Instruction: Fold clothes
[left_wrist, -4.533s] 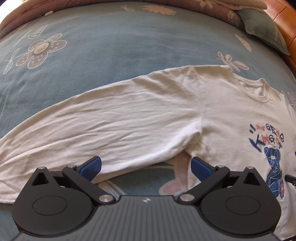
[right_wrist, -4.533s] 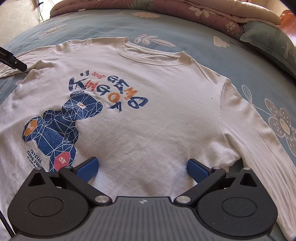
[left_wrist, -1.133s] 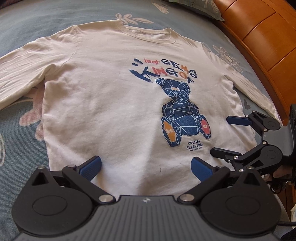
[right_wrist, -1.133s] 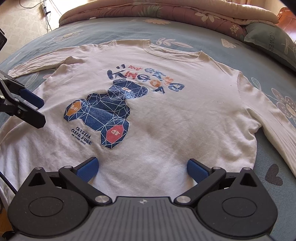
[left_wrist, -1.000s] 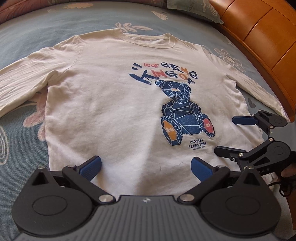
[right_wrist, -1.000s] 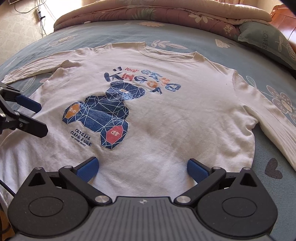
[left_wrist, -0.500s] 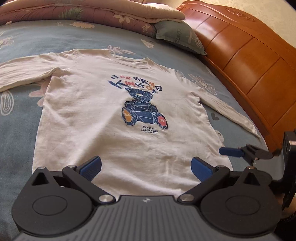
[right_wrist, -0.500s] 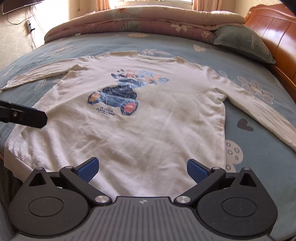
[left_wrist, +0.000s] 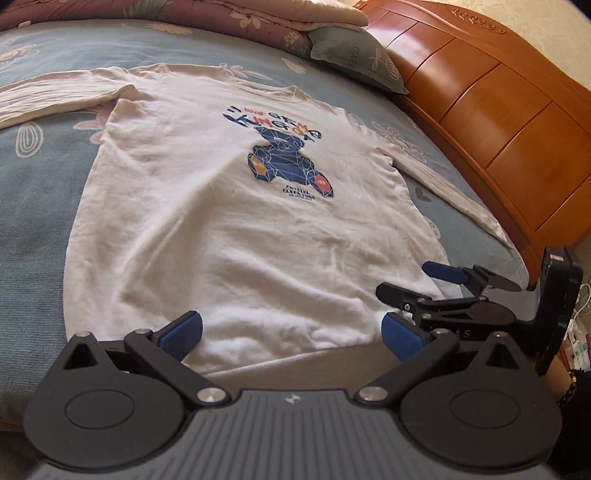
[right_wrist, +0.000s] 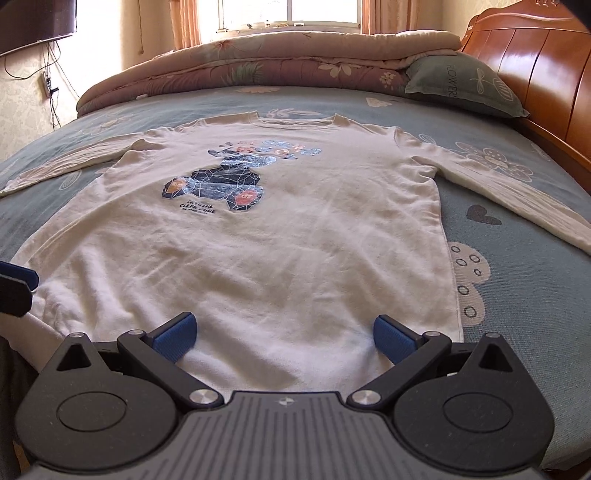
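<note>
Left wrist view: left tool (left_wrist: 291, 330) spread wide, empty, poised at the hem of the white long-sleeved shirt (left_wrist: 236, 206) lying flat, print up, on the blue floral bed (left_wrist: 33, 206). Right tool (left_wrist: 419, 280) also apart by the hem corner.

Right wrist view: right tool (right_wrist: 282, 334) wide open, holding nothing, over the shirt (right_wrist: 280, 243) hem; sleeves spread out both sides.
</note>
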